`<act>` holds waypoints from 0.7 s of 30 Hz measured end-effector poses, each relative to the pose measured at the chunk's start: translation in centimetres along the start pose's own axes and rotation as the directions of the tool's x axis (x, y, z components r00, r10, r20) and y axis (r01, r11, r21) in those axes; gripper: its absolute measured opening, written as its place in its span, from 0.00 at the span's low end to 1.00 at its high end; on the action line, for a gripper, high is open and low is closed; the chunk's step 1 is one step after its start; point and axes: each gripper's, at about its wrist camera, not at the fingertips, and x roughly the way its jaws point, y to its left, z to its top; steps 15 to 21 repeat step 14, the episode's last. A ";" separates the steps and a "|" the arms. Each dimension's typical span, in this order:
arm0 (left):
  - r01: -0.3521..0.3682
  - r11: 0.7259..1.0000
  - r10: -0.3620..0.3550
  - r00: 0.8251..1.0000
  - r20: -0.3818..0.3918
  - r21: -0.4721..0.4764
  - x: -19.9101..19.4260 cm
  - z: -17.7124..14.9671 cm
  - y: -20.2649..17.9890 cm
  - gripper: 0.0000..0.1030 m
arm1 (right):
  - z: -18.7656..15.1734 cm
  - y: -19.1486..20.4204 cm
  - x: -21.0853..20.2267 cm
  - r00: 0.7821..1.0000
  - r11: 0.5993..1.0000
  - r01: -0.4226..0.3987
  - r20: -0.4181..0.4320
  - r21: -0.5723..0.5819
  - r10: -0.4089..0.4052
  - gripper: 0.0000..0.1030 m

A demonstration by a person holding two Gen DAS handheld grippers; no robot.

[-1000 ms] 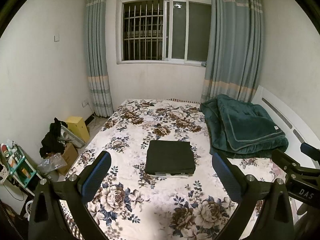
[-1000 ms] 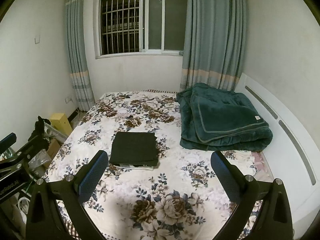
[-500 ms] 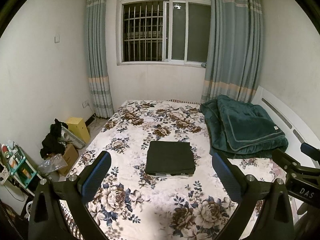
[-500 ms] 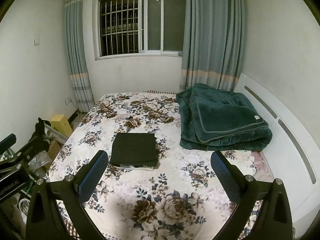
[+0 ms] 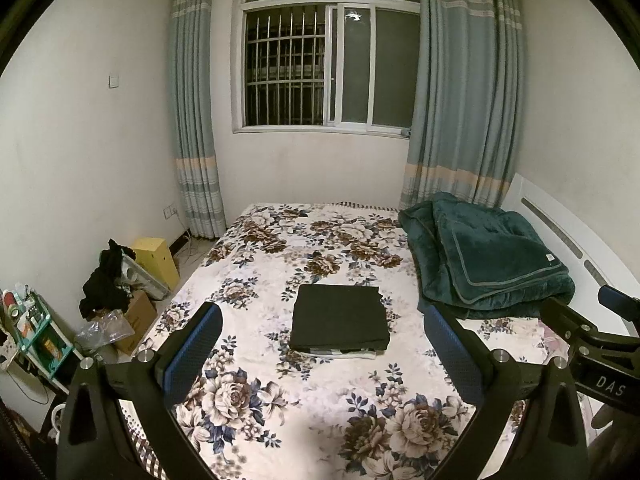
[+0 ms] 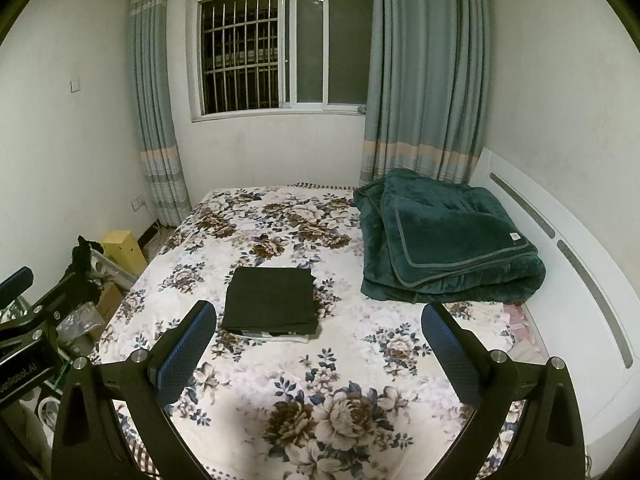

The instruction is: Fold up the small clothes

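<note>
My left gripper (image 5: pixel 322 344) hangs over the near end of the bed (image 5: pixel 256 400), its jaws spread wide with nothing between them but flowered bedspread. My right gripper (image 6: pixel 318 340) sits just beside it, jaws likewise parted and empty; each tool shows at the edge of the other's view. The blue pads (image 5: pixel 192 354) face inward and touch nothing.

Past the jaws, near the middle of the bed, lies the folded dark garment (image 5: pixel 339 317), a neat flat rectangle with square edges. It rests on top of a lighter folded piece (image 5: pixel 344 353), of which only a thin strip shows at the near edge. From the right wrist the same dark rectangle (image 6: pixel 271 300) sits left of centre, apart from both grippers.

To the right and a little farther back, a thick green blanket (image 6: pixel 448 244) is piled in folds against the white headboard (image 6: pixel 580 264), near the garment but not touching it.

On the floor left of the bed stand a cardboard box (image 5: pixel 136 316), a yellow box (image 5: pixel 156 258) and a heap of black cloth (image 5: pixel 106 280).

At the far wall, a barred window (image 5: pixel 320 68) is flanked by grey-blue curtains (image 5: pixel 460 92).
</note>
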 end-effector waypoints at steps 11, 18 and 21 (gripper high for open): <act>-0.006 1.000 0.006 1.000 0.011 0.002 -0.1 0.1 0.0 1.00 | -0.3 0.1 -0.2 1.000 1.000 0.004 0.000 0.005 -0.004 1.00; -0.009 1.000 0.009 1.000 0.018 0.008 -0.3 0.2 0.0 1.00 | -0.4 0.1 -0.2 1.000 1.000 0.007 0.000 0.007 -0.007 1.00; -0.009 1.000 0.009 1.000 0.018 0.008 -0.3 0.2 0.0 1.00 | -0.4 0.1 -0.2 1.000 1.000 0.007 0.000 0.007 -0.007 1.00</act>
